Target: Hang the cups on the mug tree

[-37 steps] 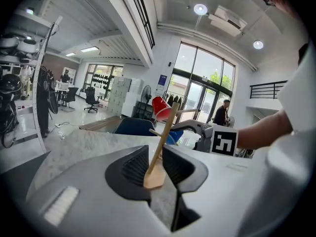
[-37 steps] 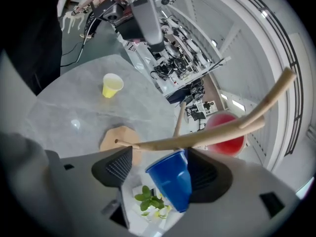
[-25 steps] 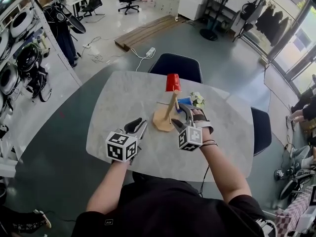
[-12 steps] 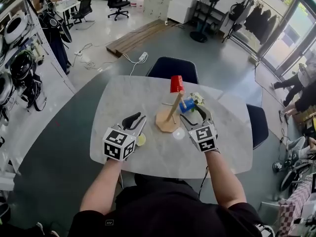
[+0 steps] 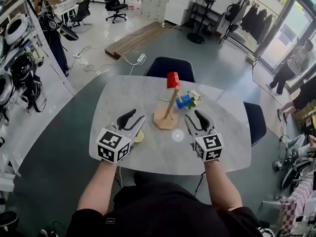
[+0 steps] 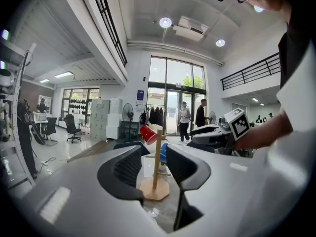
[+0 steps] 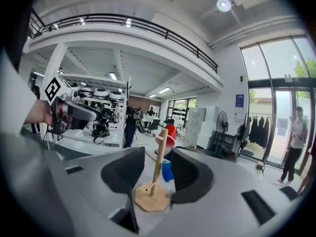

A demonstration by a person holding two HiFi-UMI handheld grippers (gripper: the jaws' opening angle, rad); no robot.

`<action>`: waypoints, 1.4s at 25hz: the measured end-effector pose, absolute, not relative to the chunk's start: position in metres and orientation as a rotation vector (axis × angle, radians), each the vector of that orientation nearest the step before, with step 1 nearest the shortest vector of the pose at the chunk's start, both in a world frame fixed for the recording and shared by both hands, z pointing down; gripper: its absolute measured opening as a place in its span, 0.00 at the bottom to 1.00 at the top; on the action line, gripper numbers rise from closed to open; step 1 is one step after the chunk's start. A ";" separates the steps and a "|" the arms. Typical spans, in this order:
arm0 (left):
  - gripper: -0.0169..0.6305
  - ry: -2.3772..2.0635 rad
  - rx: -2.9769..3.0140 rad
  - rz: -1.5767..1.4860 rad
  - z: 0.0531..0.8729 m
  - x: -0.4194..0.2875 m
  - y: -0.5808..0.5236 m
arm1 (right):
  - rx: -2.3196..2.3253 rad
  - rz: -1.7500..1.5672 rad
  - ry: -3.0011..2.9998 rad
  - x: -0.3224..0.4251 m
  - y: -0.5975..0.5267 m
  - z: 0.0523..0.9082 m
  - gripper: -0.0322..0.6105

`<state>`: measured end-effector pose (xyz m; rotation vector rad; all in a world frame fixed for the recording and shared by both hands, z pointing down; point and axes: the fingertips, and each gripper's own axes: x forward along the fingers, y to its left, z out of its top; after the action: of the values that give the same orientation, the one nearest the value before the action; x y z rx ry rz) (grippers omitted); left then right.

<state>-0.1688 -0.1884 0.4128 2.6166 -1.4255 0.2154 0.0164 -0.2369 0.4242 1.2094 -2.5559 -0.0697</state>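
A wooden mug tree [image 5: 165,116] stands mid-table. A red cup [image 5: 173,80] sits tipped at its top, and a blue cup [image 5: 183,101] hangs on its right side. My left gripper [image 5: 132,118] rests near-left of the tree, its jaws opening with nothing between them. My right gripper [image 5: 196,121] is near-right of the tree, its jaws closing on nothing. The left gripper view shows the tree [image 6: 157,157], the red cup [image 6: 147,133] and the blue cup [image 6: 163,152] beyond the gripper [image 6: 153,164]. The right gripper view frames the tree [image 7: 151,197] and the blue cup [image 7: 166,172] beyond that gripper [image 7: 157,174].
A small yellow round thing [image 5: 138,137] lies on the marble table [image 5: 123,90] right of the left gripper. A green-and-white bunch [image 5: 195,98] sits behind the blue cup. Dark chairs stand at the far side [image 5: 170,65] and the right [image 5: 256,125].
The right gripper had its jaws around the blue cup at the tree; it has drawn back toward me, and the cup stays on the tree. The left gripper has barely shifted.
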 end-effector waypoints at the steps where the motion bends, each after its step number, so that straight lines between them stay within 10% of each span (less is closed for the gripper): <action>1: 0.25 -1.441 2.607 0.211 0.412 -0.167 -0.184 | 1.204 -0.054 -2.576 0.020 -0.231 0.424 0.29; 9: 0.25 -1.556 2.508 0.194 0.407 -0.148 -0.144 | 1.121 0.025 -2.725 0.040 -0.184 0.424 0.12; 35: 0.37 -1.317 2.519 0.305 0.485 -0.203 -0.119 | 1.185 0.176 -2.693 -0.039 -0.134 0.452 0.07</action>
<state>-0.2034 -0.1188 0.4848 2.5190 -1.3173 0.3051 -0.0387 -0.1343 0.4524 1.1846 -2.6929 0.1760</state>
